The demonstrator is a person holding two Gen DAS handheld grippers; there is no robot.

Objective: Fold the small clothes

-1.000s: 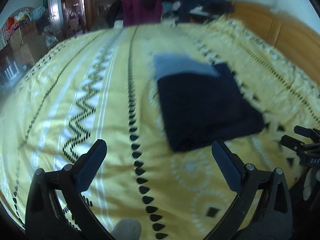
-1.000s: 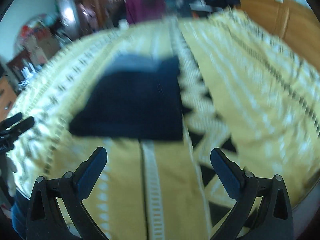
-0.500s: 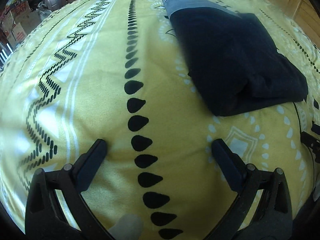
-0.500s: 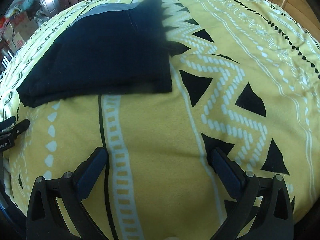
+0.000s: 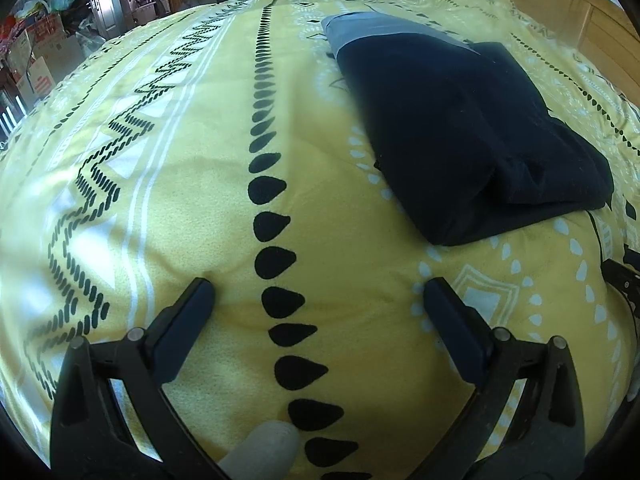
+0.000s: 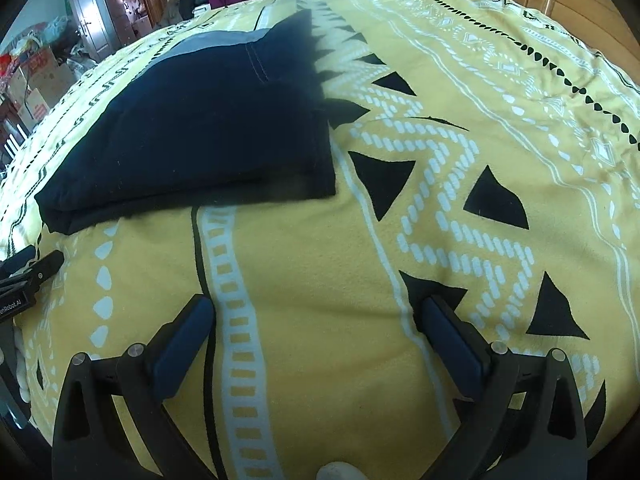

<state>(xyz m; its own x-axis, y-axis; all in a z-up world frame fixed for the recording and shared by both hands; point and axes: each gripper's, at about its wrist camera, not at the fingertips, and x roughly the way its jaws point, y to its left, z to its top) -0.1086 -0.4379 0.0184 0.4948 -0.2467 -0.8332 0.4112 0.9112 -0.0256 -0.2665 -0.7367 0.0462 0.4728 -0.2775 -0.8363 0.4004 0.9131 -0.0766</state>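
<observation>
On yellow bedspread point(image 5: 200, 184): both grippers' jaws spread, tips down; folded garment point(image 5: 460, 128) beyond.

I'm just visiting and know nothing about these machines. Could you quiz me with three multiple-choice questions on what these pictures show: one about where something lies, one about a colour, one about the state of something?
1. Where does the folded garment lie, seen from the left claw?
A. Ahead and to the right, on the bedspread
B. Between the claw's fingers
C. On the floor by the boxes

2. What colour is the band at the garment's far end?
A. Red
B. Grey
C. Green

3. What state are the two claws in?
A. Both clamped on the garment
B. One open, one shut
C. Both open and empty

Answers:
1. A, the dark bundle rests on the yellow bedspread beyond the right finger, apart from it.
2. B, a grey strip edges the navy fabric.
3. C, the left claw and the right claw show wide gaps with only bedspread between the fingers.
</observation>
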